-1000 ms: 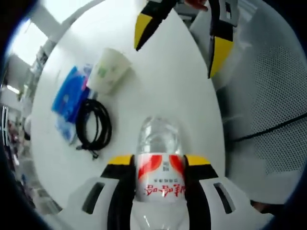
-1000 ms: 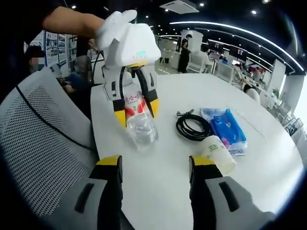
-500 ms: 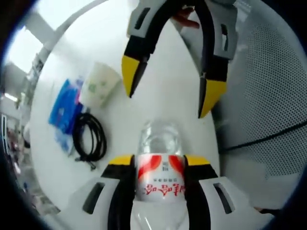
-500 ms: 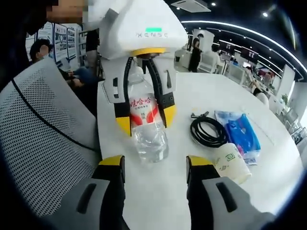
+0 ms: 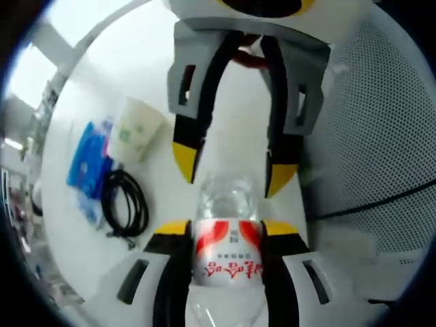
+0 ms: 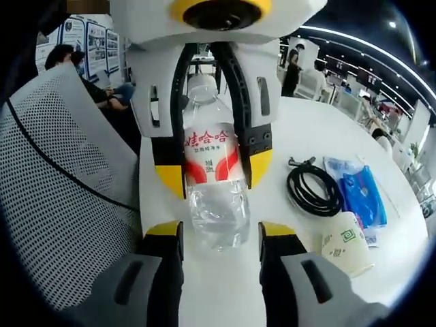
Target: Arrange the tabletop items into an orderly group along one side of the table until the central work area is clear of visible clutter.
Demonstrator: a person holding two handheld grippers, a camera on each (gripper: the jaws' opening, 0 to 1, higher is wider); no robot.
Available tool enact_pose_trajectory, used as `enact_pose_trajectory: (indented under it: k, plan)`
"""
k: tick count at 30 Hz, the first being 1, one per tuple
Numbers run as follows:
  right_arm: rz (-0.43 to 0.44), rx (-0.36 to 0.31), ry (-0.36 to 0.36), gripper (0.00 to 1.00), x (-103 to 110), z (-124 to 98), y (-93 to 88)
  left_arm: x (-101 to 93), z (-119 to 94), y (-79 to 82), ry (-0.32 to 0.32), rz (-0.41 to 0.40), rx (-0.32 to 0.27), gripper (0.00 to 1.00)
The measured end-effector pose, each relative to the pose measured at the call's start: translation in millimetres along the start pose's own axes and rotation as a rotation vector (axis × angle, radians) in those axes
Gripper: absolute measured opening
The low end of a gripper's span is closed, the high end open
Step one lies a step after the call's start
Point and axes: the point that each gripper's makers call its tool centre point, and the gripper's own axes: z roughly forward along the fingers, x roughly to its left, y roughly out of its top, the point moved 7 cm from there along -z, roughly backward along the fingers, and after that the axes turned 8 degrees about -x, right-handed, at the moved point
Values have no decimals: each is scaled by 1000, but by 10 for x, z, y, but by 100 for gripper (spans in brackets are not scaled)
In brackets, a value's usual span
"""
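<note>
A white round table (image 6: 300, 129) carries everything here, its surface glossy and pale. In the right gripper view, a mesh-backed grey chair (image 6: 61, 184) stands against the table's near edge, and behind it lies an open office with ceiling light strips, desks and seated people far off.

The left gripper (image 5: 218, 231) has its yellow-tipped jaws clamped on a clear plastic water bottle (image 5: 228, 238) at its red-and-white label. In the right gripper view that same bottle (image 6: 211, 177) hangs base-down just above the table near the chair-side edge, held by the left gripper (image 6: 212, 170) from above.

The right gripper (image 6: 212, 235) has its jaws apart, one on each side of the bottle's lower end — whether they touch it I cannot tell. In the left gripper view the right gripper (image 5: 228, 167) reaches in from the top, its tips flanking the bottle's base.

Farther toward the table's middle lie a coiled black cable (image 6: 312, 191), a blue packet (image 6: 357, 194) just beyond it, and a paper cup (image 6: 346, 244) on its side beside the packet's end — all grouped close together.
</note>
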Motion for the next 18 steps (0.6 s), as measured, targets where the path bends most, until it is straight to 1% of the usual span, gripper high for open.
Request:
enact_pose_trajectory:
  k: [3, 7, 9, 12, 16, 18]
  plan:
    - [5, 9, 4, 41, -19, 37, -23, -4, 6, 28, -4, 2, -1, 36]
    - [15, -1, 4, 37, -8, 49, -31, -18, 19, 69, -9, 9, -6, 36]
    - [0, -10, -2, 37, 10, 62, -57, -15, 21, 83, -12, 1, -9, 36]
    - [8, -29, -10, 37, 4, 64, -72, -11, 16, 88, -14, -3, -13, 36]
    - [-10, -41, -4, 38, 7, 79, -87, -14, 11, 102, -14, -7, -20, 36]
    - [-21, -41, -2, 38, 11, 88, -96, -20, 10, 122, -13, 9, -30, 36]
